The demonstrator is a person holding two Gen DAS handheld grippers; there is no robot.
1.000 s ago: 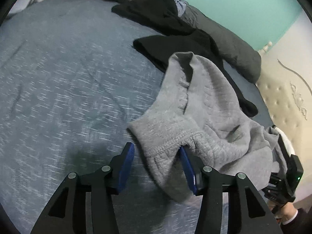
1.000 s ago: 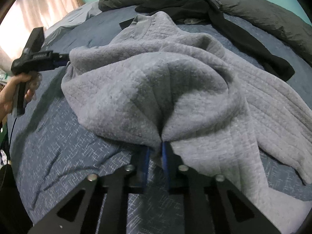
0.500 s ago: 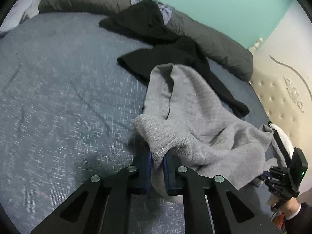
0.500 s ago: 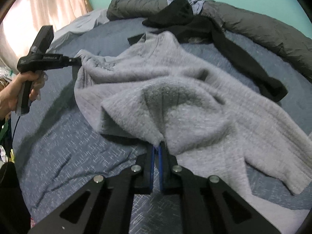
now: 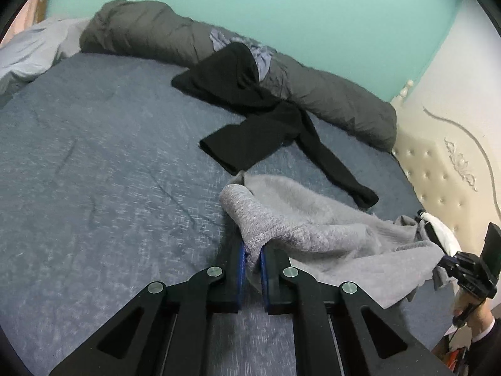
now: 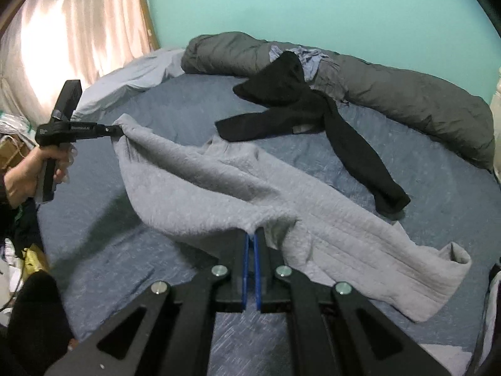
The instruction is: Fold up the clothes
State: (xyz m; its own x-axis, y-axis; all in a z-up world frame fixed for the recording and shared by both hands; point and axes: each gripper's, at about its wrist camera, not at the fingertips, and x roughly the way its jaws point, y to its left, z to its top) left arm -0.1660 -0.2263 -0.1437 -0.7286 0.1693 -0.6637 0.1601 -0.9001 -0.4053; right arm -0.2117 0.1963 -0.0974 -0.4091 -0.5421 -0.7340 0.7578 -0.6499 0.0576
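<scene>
A grey quilted sweatpants garment (image 6: pixel 244 188) is stretched above the blue bedsheet (image 6: pixel 175 109) between both grippers. My left gripper (image 5: pixel 251 249) is shut on its ribbed waistband edge (image 5: pixel 250 216); it also shows in the right wrist view (image 6: pixel 117 131), at the garment's far left corner. My right gripper (image 6: pixel 251 235) is shut on the garment's near edge; it shows in the left wrist view (image 5: pixel 444 260) at the right. One pant leg (image 6: pixel 407 269) lies on the bed to the right.
A black garment (image 5: pixel 269 125) lies on the bed beyond the grey one. A rolled dark grey duvet (image 5: pixel 328 94) runs along the teal wall. A cream tufted headboard (image 5: pixel 438 169) is at the right. Curtains (image 6: pixel 78 25) and clutter are on the left.
My left gripper closed on the waistband edge. Both grippers lifted and pulled apart, and the bunched garment spread out into a long stretched shape.
</scene>
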